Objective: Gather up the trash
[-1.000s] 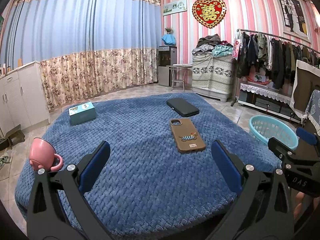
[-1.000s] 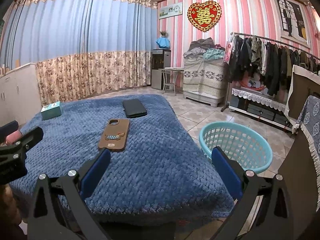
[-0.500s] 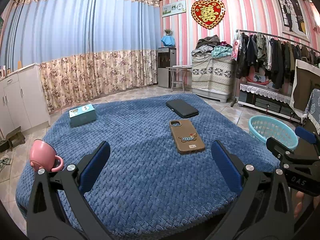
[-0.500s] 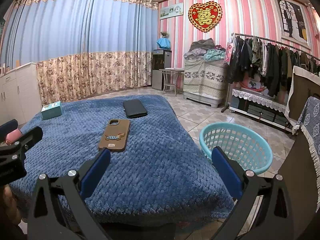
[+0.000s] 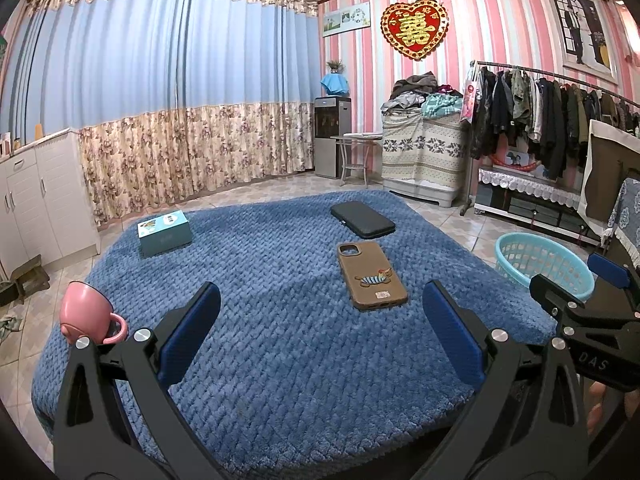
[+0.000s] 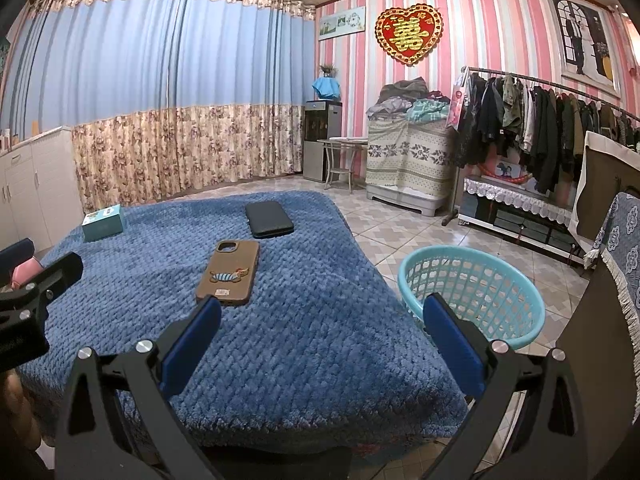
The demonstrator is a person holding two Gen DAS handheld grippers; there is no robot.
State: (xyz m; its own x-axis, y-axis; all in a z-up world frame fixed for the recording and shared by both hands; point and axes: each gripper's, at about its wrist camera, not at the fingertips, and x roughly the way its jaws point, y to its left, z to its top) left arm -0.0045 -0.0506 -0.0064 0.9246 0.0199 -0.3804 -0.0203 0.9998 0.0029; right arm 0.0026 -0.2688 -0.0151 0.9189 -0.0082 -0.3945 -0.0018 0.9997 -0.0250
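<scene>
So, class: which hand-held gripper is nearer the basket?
Right. The right hand-held gripper hangs over the blanket's corner, the basket just beyond its right finger. The left hand-held gripper sits farther left, near the pink cup.

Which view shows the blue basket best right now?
The right wrist view: the basket shows almost whole, rim and mesh wall, beside the blue cover. In the left wrist view it sits small at the right edge, partly behind the right gripper.

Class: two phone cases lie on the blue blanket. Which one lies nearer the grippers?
The brown phone case with the striped dog figure; the plain black phone case lies beyond it, toward the far edge of the blanket.
</scene>
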